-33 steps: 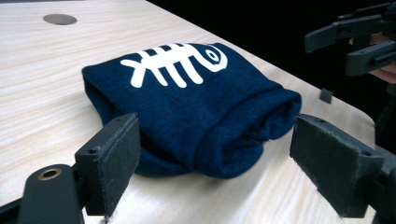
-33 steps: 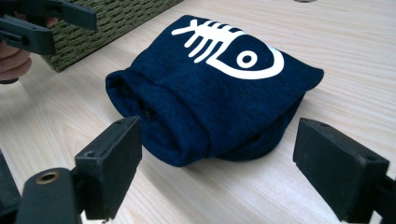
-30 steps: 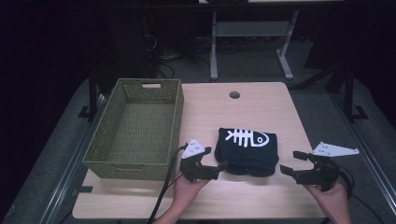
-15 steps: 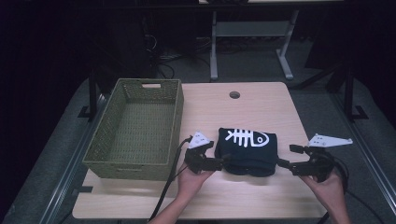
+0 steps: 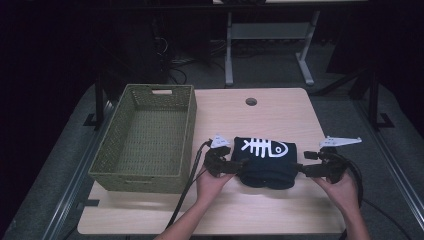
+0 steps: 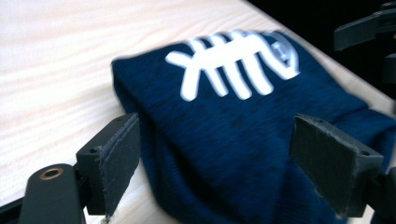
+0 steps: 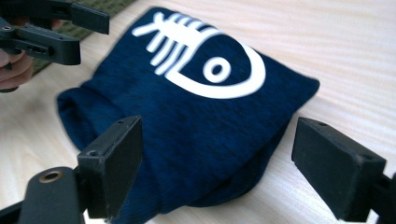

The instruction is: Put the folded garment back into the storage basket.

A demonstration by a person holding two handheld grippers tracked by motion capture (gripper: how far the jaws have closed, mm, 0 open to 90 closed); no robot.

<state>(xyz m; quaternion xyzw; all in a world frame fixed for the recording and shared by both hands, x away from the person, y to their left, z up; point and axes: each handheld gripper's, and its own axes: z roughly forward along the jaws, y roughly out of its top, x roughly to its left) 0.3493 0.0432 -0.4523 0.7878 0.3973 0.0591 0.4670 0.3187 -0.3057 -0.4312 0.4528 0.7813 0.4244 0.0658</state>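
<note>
Both hand-held grippers, left (image 5: 235,167) and right (image 5: 299,170), spread wide around folded navy cloth (image 5: 266,162); pinch all layers low, probably near surface (image 5: 250,215).

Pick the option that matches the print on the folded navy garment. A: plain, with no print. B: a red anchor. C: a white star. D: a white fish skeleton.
D: the folded navy garment bears a white fish skeleton, with ribs and a round eye plain in the right gripper view.
</note>
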